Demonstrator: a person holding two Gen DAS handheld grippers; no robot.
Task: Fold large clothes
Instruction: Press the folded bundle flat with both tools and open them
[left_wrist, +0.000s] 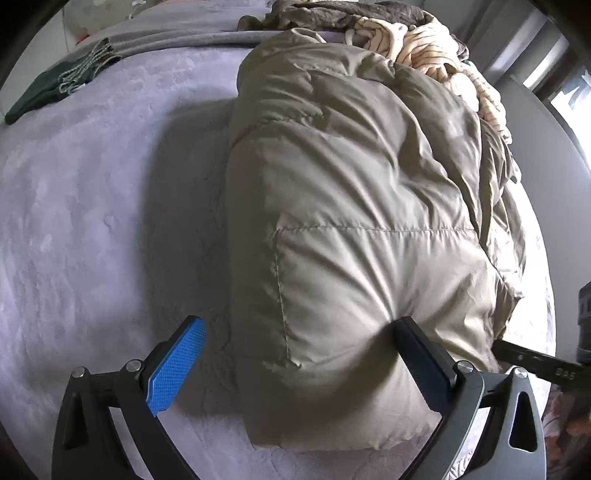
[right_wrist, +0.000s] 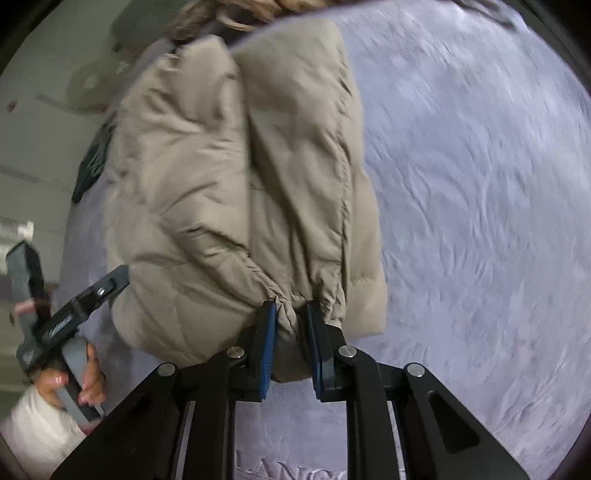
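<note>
**Puffy coat on the lavender bed**

Lavender plush bedspread (left_wrist: 92, 221) underneath everything, seen from the left wrist. On it, toward the right, a folded tan puffer coat (left_wrist: 351, 203), bulky and creased, stitched seams showing. Beyond its far end, a heap of striped cream fabric (left_wrist: 436, 51) and darker brown cloth. Far left, a dark green garment (left_wrist: 48, 88) lying flat, well apart from the coat. Left gripper (left_wrist: 301, 349) spread wide: blue-padded finger hovering over bare bedspread just left of the coat, the other finger pressed into the coat's near end, denting the fabric. Nothing pinched between them.

From the right wrist, somewhat blurred: same bedspread (right_wrist: 480, 221) filling the right side, coat (right_wrist: 240, 184) at centre and left. Right gripper (right_wrist: 290, 317) narrowed onto a gathered, elasticated edge of the coat, fabric bunched between the blue pads. Lower left, the left gripper's body (right_wrist: 74, 310), fingertips hidden behind the coat, with the person's hand (right_wrist: 77, 380) on its handle, pale sleeve behind. Possibly a grey floor past the bed's edge.
</note>
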